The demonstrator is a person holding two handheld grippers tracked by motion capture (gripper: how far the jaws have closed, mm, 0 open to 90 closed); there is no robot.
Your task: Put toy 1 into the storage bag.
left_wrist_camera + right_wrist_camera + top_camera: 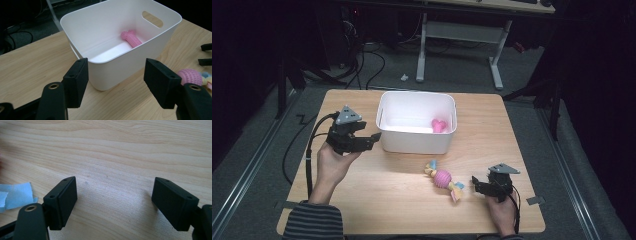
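On the wooden surface, both hand-held grippers gape empty; right hand-held gripper should straddle the pink ribbed ball toy squarely.

You are looking at a table with a bin at its far middle.
A toy bone is lying in the bin; a rope toy is lying nearer, right of centre.
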